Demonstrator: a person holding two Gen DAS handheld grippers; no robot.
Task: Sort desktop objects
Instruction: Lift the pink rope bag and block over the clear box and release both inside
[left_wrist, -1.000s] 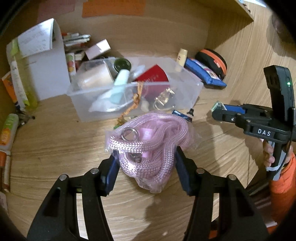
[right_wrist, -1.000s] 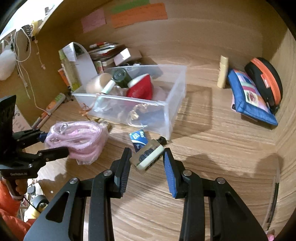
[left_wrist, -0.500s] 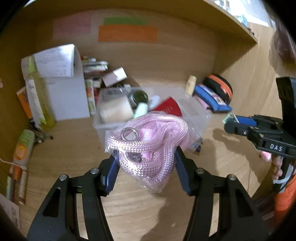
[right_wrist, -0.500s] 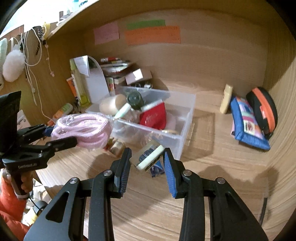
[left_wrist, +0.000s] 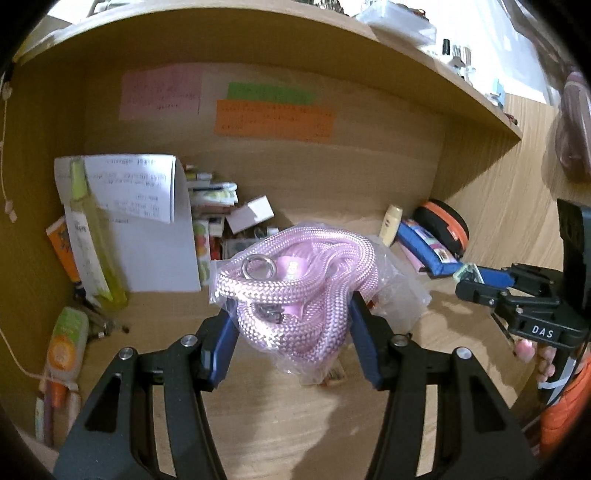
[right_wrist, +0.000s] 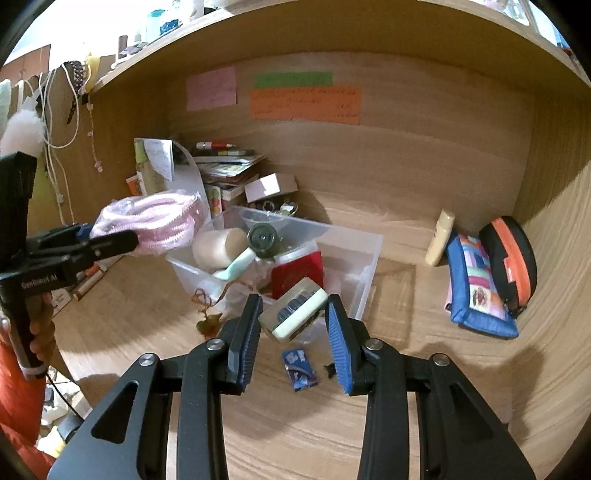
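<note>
My left gripper (left_wrist: 291, 328) is shut on a bagged pink rope (left_wrist: 295, 288) with a metal ring, held in the air above the desk. From the right wrist view that rope (right_wrist: 151, 225) hangs left of and above a clear plastic bin (right_wrist: 354, 258). The bin holds a tan roll, a dark-lidded jar, a red pouch and a teal item. My right gripper (right_wrist: 293, 325) is shut on a small clear case with a cream edge (right_wrist: 295, 314), lifted in front of the bin. In the left wrist view the right gripper (left_wrist: 476, 280) shows at the right, a hand under it.
A small blue packet (right_wrist: 299, 369) and a black clip lie on the wooden desk (right_wrist: 295, 424) in front of the bin. A blue pouch (right_wrist: 476, 284), a black and orange case (right_wrist: 511, 258) and a cream tube (right_wrist: 439, 236) sit at the right. Papers and boxes (left_wrist: 147, 229) stand at the back left.
Both grippers have risen with their loads. The rope now hangs in front of the bin, hiding it in the left wrist view. The clear case is higher above the blue packet.
</note>
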